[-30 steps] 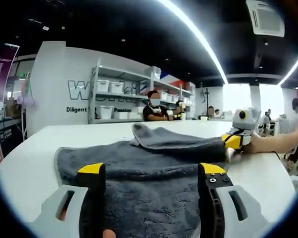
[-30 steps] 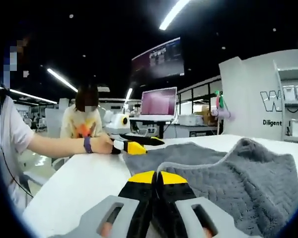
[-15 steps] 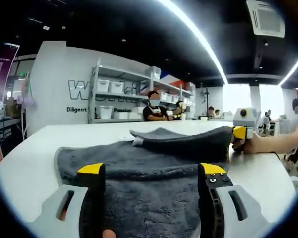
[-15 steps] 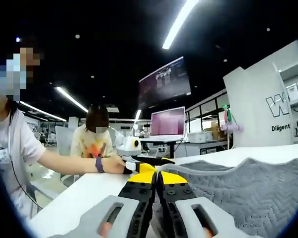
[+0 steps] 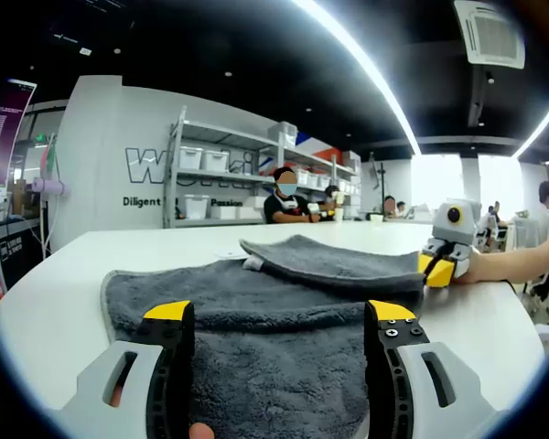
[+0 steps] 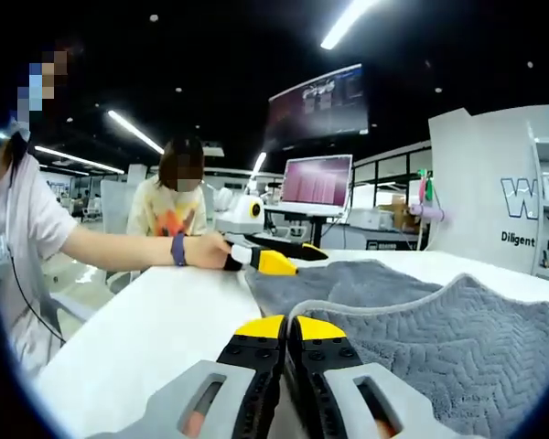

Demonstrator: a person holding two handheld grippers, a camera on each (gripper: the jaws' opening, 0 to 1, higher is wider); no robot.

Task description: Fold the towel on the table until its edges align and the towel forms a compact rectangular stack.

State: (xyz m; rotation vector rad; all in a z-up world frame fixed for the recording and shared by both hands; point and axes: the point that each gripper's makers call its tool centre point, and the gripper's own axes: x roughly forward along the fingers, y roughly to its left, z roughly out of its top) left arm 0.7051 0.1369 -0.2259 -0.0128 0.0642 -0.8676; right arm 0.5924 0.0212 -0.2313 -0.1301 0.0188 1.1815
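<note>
A dark grey towel (image 5: 256, 311) lies spread on a white table (image 5: 64, 274). In the left gripper view we look across its fluffy face; one corner is folded back over the rest, showing a smoother, stitched underside and a small pale tag at the fold. The towel's near edge is cut off at the bottom of that view, behind the jaws.

The left gripper (image 5: 282, 315) hangs just over the towel with its two yellow-tipped jaws spread wide apart and nothing between them. We cannot tell whether the tips touch the cloth.

At the far right of the same view the right gripper (image 5: 436, 267) sits at the edge of the folded flap, with a hand and forearm behind it. In the right gripper view we see this gripper's own jaws (image 6: 286, 331) pressed together on the towel's grey hem, and the raised flap, with its zigzag stitching, arches away to the right. The pinched hem itself is mostly hidden between the jaws.

The right gripper view also shows the left gripper from the front, resting low at the towel's far edge.

Beyond the table stands a metal shelf rack (image 5: 210, 174) holding white bins (image 5: 194, 207); what is in them cannot be made out. A laptop (image 6: 316, 183) with a pink screen sits on a further desk.
</note>
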